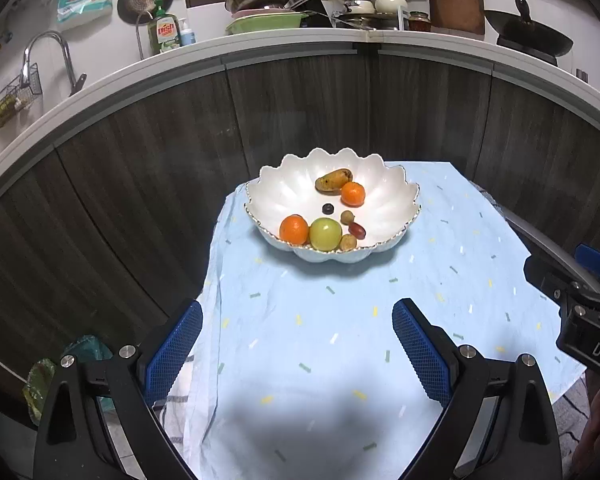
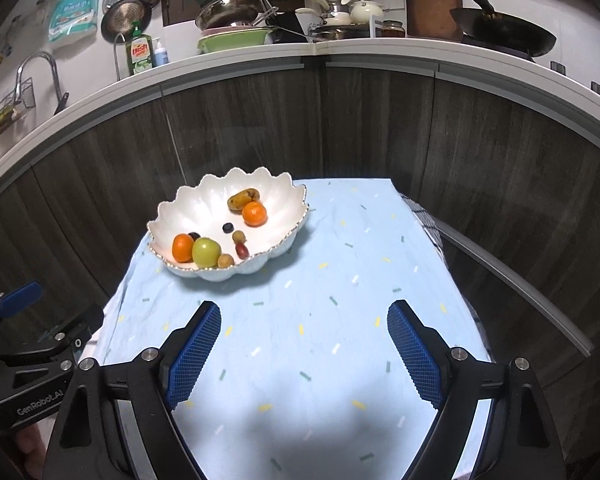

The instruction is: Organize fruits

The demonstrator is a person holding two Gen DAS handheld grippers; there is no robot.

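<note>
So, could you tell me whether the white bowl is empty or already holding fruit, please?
Holding fruit. The bowl contains two oranges, a green apple, a mango and several small fruits; none lie on the cloth.

In front of me a white scalloped bowl (image 1: 284,196) with a thin gilt rim sits on the pale blue cloth, and all the fruit lies inside it. At the far side a yellow-brown mango (image 1: 333,181) rests on its side, touching an orange tangerine (image 1: 353,194) just in front of it. A dark blueberry (image 1: 328,209) sits alone near the middle. Along the near rim a second tangerine (image 1: 294,229) touches a green apple (image 1: 325,234), with a small tan longan (image 1: 348,242) beside the apple. Another longan (image 1: 347,217) and a red date (image 1: 357,230) lie just behind
</note>
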